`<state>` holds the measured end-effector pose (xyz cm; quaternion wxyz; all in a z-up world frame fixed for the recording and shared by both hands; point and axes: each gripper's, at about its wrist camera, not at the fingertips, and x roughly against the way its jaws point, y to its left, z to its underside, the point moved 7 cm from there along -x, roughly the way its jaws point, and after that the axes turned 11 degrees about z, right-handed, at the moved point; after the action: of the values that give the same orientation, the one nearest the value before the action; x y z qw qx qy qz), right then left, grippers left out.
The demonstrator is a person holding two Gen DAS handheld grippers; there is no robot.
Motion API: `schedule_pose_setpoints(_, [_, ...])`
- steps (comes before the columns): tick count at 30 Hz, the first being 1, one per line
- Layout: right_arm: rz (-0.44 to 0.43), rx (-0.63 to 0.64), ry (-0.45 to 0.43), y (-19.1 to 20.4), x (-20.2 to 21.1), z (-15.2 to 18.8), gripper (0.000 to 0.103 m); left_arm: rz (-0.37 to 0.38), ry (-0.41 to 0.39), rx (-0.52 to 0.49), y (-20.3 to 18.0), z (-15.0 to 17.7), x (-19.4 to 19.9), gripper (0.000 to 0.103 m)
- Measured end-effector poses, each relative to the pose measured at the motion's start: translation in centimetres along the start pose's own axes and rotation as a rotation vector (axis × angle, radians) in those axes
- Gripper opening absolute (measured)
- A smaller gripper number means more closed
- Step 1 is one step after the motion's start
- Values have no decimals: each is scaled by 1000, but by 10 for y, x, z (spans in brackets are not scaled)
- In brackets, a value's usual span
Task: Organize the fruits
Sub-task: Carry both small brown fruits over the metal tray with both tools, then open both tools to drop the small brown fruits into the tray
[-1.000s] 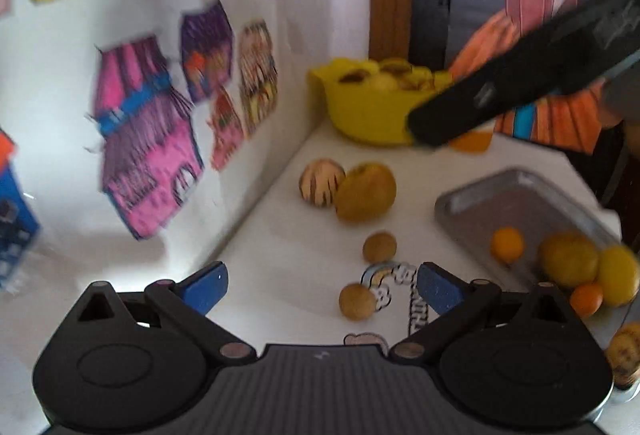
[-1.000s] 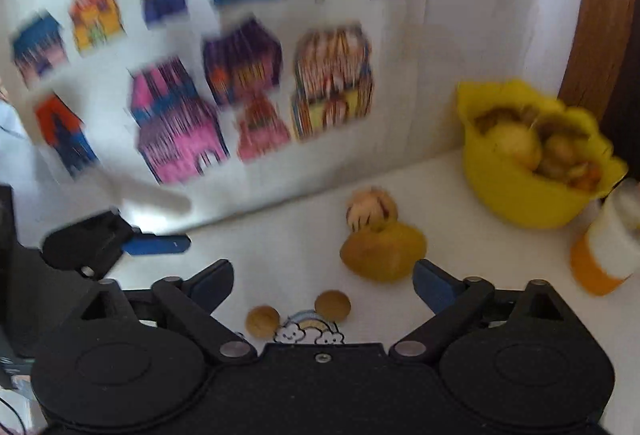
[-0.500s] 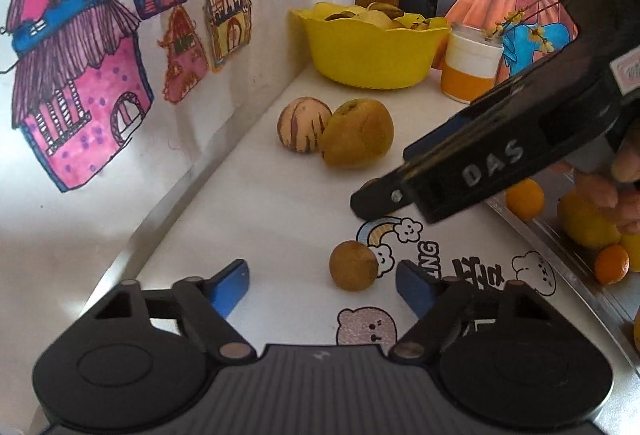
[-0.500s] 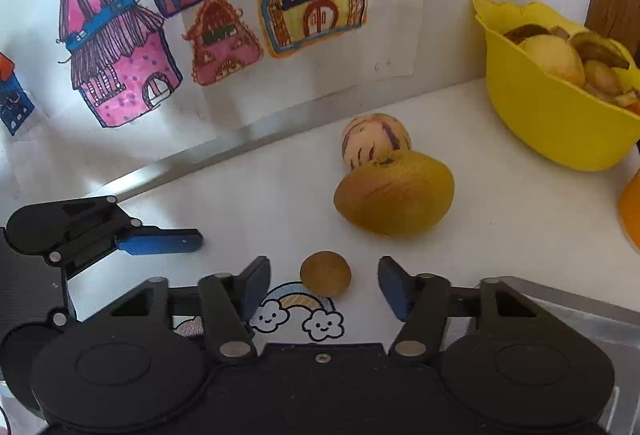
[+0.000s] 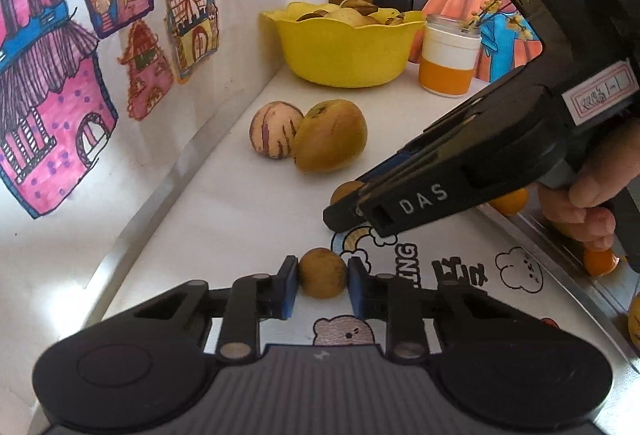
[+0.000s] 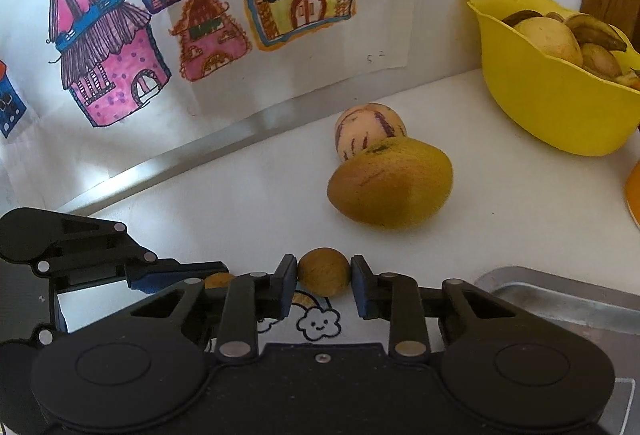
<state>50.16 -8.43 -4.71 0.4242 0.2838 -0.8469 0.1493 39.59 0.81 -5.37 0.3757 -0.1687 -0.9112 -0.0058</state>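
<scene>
Left wrist view: my left claw [image 5: 322, 289] has closed from wide onto the near brown fruit [image 5: 322, 273] on the bench [image 5: 240, 211]; my right claw [image 6: 324, 285] likewise clamps the far one [image 6: 324, 272], ready for lifting.

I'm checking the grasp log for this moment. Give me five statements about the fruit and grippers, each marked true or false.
1. The left gripper has its fingers on either side of a small brown fruit. True.
2. The right gripper brackets the mango. False: it brackets another small brown fruit; the mango lies beyond.
3. The striped fruit touches the mango. True.
4. The yellow bowl is empty. False: it holds fruit.
5. The metal tray is bare. False: orange fruit lies there.
</scene>
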Motion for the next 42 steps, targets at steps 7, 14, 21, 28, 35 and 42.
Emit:
schedule_pose_setpoints(7, [43,-76,-70,-39,38,-1,31,7,5,14,-5,-10,-3,29])
schedule_pose_setpoints(14, [161,-181,-111,-99,73,11,31,19,-46,39,-25,-38,-6,29])
schedule_pose_setpoints(21, [239,-240,-108,-138,90,49,31,81,-94,35,-61,-74,-24,29])
schedule_pose_setpoints(28, [261,-256,-85,-155,83,75,31,103,-95,-2,-90,-96,-54,29])
schedule_pose_setpoints(35, [264,-264,-68,-164,77,88,31,116,-46,-13,-100,-91,-80,29])
schedule_pose_setpoints(42, [266,-278,-57,-163,73,92,31,126,-17,-7,-99,-89,-94,29])
